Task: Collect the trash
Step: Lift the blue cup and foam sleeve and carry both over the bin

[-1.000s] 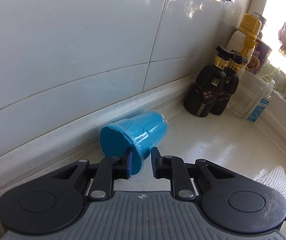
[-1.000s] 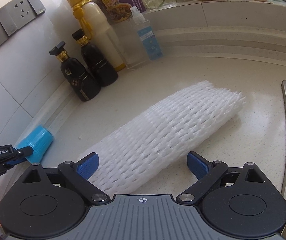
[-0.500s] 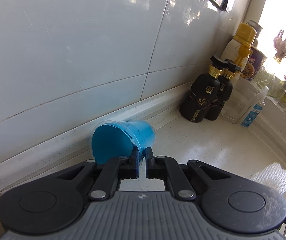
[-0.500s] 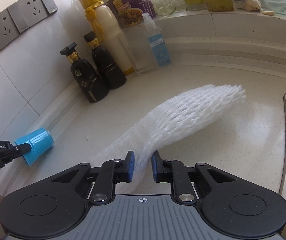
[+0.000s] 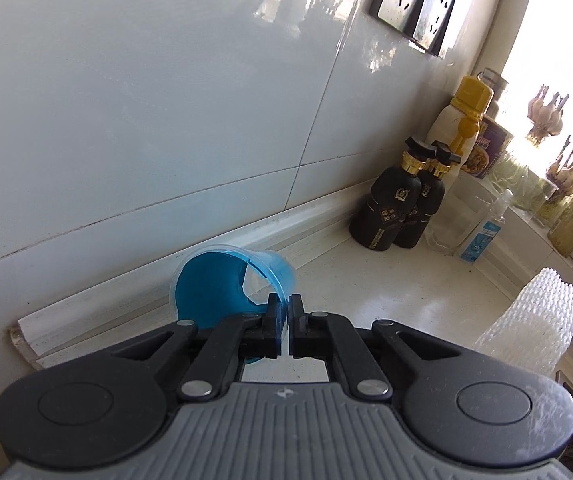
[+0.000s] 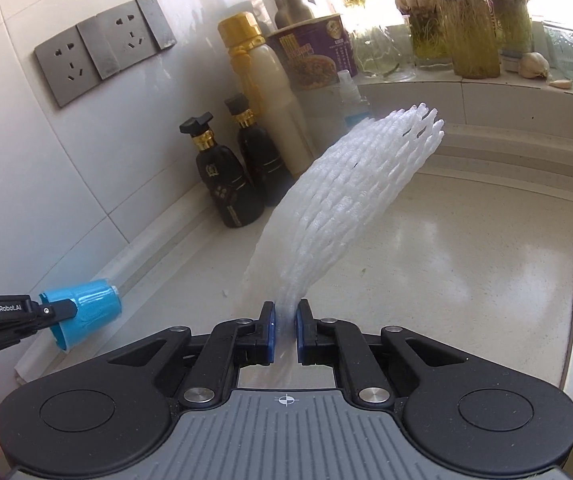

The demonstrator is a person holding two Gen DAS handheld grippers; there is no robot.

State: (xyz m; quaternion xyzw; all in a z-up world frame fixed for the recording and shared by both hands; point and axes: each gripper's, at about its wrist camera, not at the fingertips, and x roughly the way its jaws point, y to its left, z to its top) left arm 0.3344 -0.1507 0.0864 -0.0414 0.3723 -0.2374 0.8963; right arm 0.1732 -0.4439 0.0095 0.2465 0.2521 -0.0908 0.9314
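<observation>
My left claw (image 5: 287, 322) is clamped on the rim of the cup (image 5: 222, 288), a blue one lying on its side with its mouth toward me, close to the wall's foot at the back of the surface (image 5: 398, 280). My own fingers hide the cup's lower edge, so I cannot tell whether it touches the surface. From the right wrist the cup (image 6: 86, 310) shows at the far left, pinched by the left claw (image 6: 52, 312), whose body is cut off by the frame.

My right claw (image 6: 285, 330) is shut on one end of the net (image 6: 342, 208), a white foam sleeve that arcs up and away, its far end clear of the surface. The net partly hides the bottles (image 6: 242, 180) behind it. In the left view only a part of the net (image 5: 534, 320) shows at the right.
</observation>
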